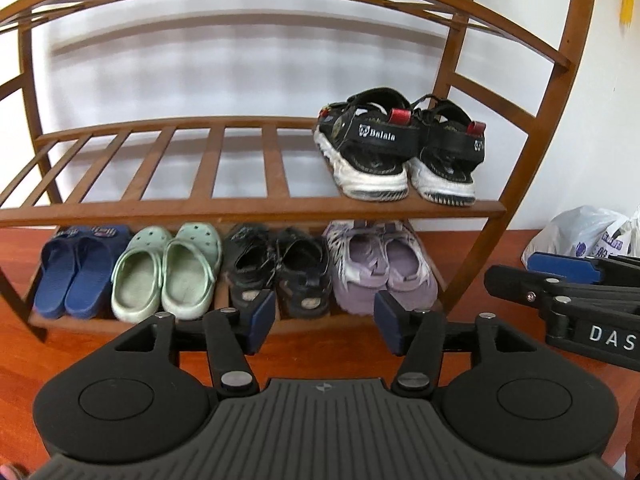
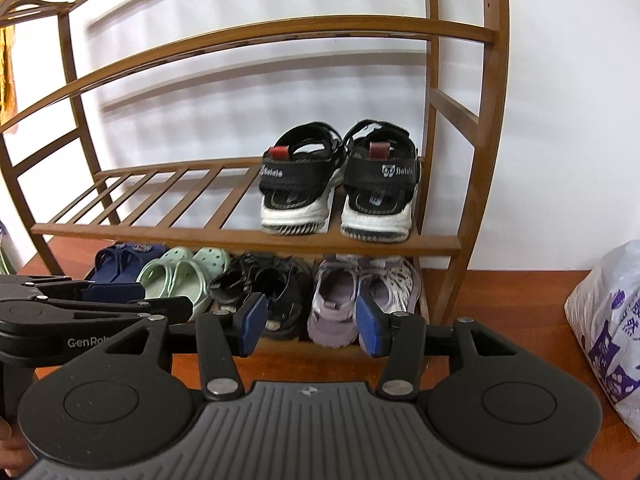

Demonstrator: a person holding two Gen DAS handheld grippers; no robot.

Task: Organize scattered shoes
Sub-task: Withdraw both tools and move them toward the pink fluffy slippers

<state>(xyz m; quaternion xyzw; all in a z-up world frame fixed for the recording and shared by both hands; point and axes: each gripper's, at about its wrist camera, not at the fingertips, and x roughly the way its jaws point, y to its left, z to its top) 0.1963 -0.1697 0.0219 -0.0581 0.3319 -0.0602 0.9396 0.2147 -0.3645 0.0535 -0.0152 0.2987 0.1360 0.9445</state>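
A white wall (image 1: pixel 248 72) is seen behind a brown wooden rack (image 1: pixel 256 211), against which the rack is set. The rack is built of slatted shelves (image 2: pixel 168 200) held between upright side posts (image 2: pixel 486 184), with further tiers above. Soft striped shadows of the slats are cast on the wall by even light. The floor (image 1: pixel 72 360) is made of reddish-brown wood. A white plastic bag (image 2: pixel 612 332) printed in purple is laid on the floor to the right of the rack.
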